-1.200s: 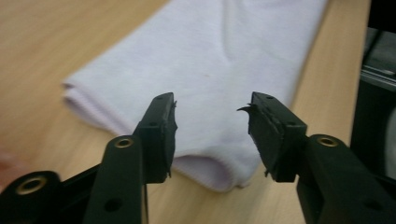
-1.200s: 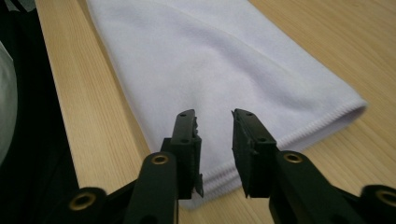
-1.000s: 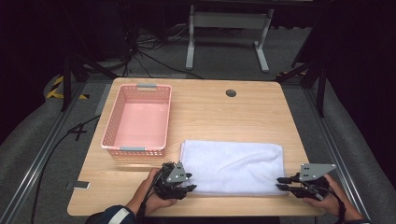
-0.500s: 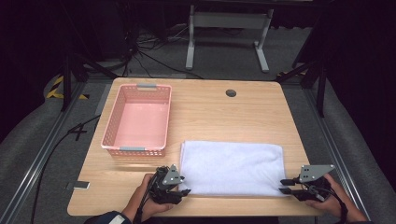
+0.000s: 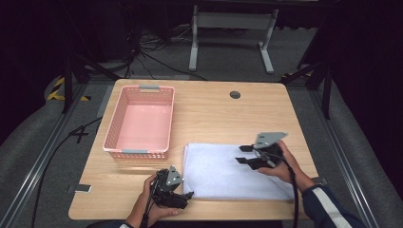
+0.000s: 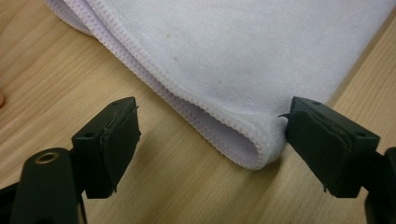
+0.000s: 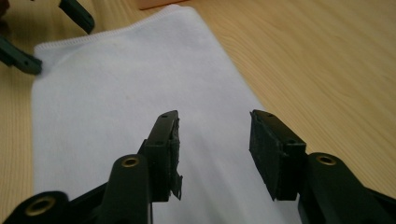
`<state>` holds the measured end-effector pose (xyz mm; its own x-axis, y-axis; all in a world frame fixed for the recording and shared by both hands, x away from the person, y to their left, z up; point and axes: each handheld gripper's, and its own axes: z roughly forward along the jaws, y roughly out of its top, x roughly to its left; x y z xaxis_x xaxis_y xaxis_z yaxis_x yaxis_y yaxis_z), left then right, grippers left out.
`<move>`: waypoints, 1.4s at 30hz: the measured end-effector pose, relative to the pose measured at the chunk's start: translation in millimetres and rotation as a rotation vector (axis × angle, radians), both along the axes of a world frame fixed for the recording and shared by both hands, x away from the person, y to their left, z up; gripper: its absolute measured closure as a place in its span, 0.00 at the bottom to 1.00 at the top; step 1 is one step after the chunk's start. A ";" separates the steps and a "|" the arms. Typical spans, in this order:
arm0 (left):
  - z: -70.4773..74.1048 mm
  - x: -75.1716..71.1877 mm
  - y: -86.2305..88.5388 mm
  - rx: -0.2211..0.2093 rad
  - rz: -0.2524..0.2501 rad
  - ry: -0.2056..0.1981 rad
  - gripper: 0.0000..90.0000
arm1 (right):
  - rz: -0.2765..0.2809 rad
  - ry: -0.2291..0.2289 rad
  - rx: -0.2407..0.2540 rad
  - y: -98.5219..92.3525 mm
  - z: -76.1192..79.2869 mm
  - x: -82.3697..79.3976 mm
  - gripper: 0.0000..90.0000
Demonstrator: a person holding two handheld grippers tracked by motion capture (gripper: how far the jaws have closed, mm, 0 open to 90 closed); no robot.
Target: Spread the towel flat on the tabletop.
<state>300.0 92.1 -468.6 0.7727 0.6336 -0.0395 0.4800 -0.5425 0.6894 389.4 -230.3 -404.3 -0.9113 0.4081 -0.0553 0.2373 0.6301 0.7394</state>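
Note:
A folded white towel [image 5: 223,173] lies flat on the near right of the wooden table [image 5: 223,116]. My left gripper [image 5: 183,198] sits low at the towel's near left corner. In the left gripper view this gripper [image 6: 212,123] is open: its jaws have just been opening, and the towel's hemmed corner [image 6: 252,149] lies loose between them, against the right pad. My right gripper [image 5: 243,154] hovers over the towel's right half, held by a hand in a dark sleeve. Its jaws [image 7: 215,123] have just been opening too, and nothing is between them, with the towel [image 7: 116,93] spread below.
An empty pink mesh basket [image 5: 138,153] stands on the table's left half, just beyond the left gripper. A dark round cable hole [image 5: 235,94] is near the far edge. Bare wood runs along the far and right sides. Cables and a metal stand lie on the floor beyond.
Both grippers have opened and let go of the towel's near corners. The right gripper has moved left and away from the near right corner to above the towel. The left hand has stayed put.

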 end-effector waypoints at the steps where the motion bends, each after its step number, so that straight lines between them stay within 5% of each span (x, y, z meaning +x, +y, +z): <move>1: 0.2 0.5 0.4 -0.001 0.007 0.004 0.19 | 0.006 -0.009 -0.002 9.3 -1.0 3.6 0.57; 5: -4.4 1.7 -1.4 -0.026 0.024 0.027 0.17 | 0.050 0.051 -0.007 65.2 -13.1 23.6 0.54; 8: -4.5 2.5 -0.4 -0.027 0.011 0.027 0.17 | 0.066 0.054 -0.035 91.9 -19.6 31.9 0.53; 16: -6.4 2.7 1.7 -0.027 -0.023 0.013 0.17 | 0.097 0.100 -0.103 134.4 -32.2 49.9 0.48; 24: -5.0 -0.5 0.3 0.008 -0.065 0.005 0.18 | 0.051 0.077 -0.092 147.0 -31.1 66.7 0.46; 29: -4.3 -1.9 -3.5 -0.009 -0.100 0.021 0.19 | -0.002 0.125 -0.141 147.8 -43.4 83.4 0.39; 31: -5.3 -1.6 -6.1 -0.009 -0.103 0.012 0.18 | -0.011 0.175 -0.112 146.5 -48.2 88.8 0.37; 34: -5.2 -0.7 -9.6 0.014 -0.096 -0.004 0.18 | 0.011 0.185 -0.096 145.6 -50.0 91.5 0.38; 39: -5.3 0.0 -15.4 0.018 -0.096 -0.015 0.21 | 0.084 0.178 -0.131 150.8 -47.2 87.3 0.61; 42: -3.1 2.5 -17.4 0.012 -0.087 -0.018 0.33 | 0.114 0.212 -0.130 151.9 -46.1 88.4 0.70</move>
<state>302.4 74.7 -471.8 0.8256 0.5640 -0.0176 0.4179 -0.5902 0.6907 477.8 -78.4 -450.4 -0.9477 0.3042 0.0963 0.3002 0.7479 0.5920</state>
